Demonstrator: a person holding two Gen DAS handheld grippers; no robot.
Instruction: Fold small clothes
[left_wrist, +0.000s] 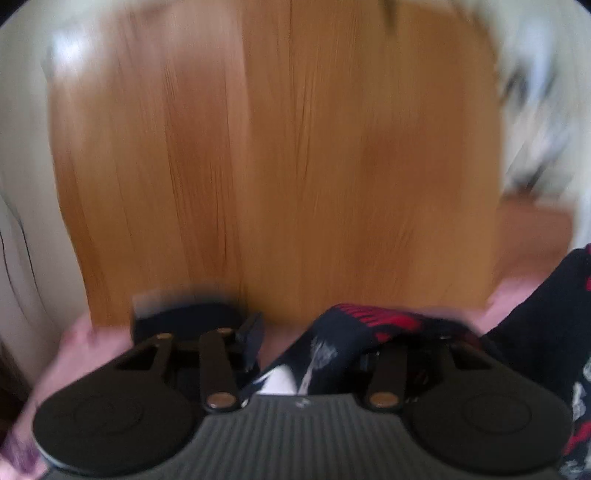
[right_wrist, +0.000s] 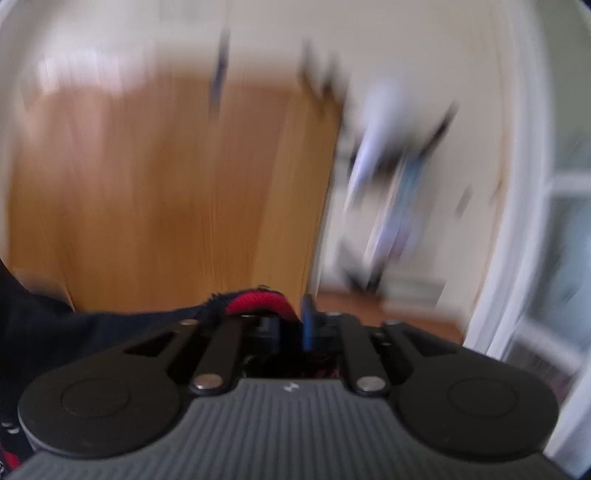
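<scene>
We are working on a small dark navy garment with red and white printed patches (left_wrist: 354, 332), and it is stretching between our two tools, low at the near edge of the honey-coloured wooden tabletop (left_wrist: 280, 155); one end is draping across the left gripper (left_wrist: 343, 343), passing between its two black fingers, and the other end, a red-trimmed hem (right_wrist: 255, 299), is bunching between the fingers of the right gripper (right_wrist: 284, 325). We are holding it by two ends, we judge, so that the cloth spans flat and a fold line can be laid across it, rather than lifting it as a heap.

The left jaws are standing partly apart with cloth lying in the gap and against the right-hand finger; the blur keeps us from telling whether the pads are pressing it. The right jaws are narrow, with the hem sitting between them and a blue pad (right_wrist: 308, 321) just beside it; again we cannot tell whether it is pinched or merely resting there.

Under the near edge of the left view a pale pink surface (left_wrist: 96, 339) is showing, perhaps a mat or cloth; off the table's right side, pale blurred clutter (right_wrist: 399, 177) is standing well apart.
</scene>
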